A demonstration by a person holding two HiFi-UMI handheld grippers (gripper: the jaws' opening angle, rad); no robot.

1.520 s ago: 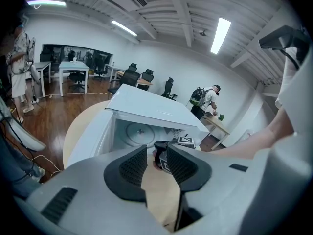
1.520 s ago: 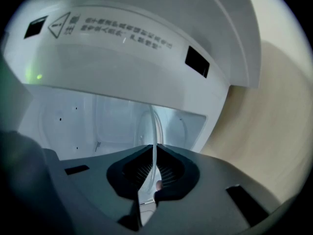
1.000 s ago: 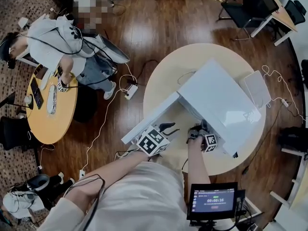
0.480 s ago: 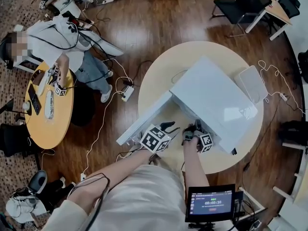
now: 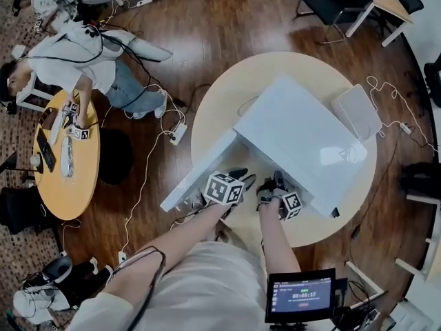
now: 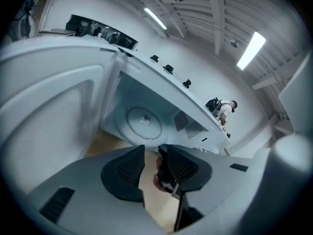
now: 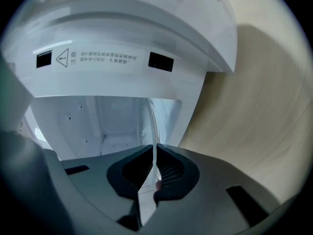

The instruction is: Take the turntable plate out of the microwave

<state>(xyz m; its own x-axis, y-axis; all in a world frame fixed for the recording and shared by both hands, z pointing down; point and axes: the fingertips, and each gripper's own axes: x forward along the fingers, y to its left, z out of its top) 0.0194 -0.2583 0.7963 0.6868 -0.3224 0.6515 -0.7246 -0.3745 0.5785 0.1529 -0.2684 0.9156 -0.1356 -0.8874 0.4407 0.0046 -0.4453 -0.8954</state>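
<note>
Right gripper is clamped shut on the near rim of the plate. I see the plate edge-on there, a thin clear line running from the pads into the microwave. The plate is inside the cavity; in the left gripper view it shows as a pale disc. My right hand comes straight in from the near side, forearm bare. Its gripper tilts down toward the mouth of the cavity, rolled so that the plate stands upright in its own view. My left gripper sits just to the left, between the open door and the right gripper. Its jaws are apart and grip nothing; through the gap I see only the right gripper and hand. The left forearm reaches in from the near left, with the gripper pitched down. The microwave stands on the round desk, its door swung out to the left.
</note>
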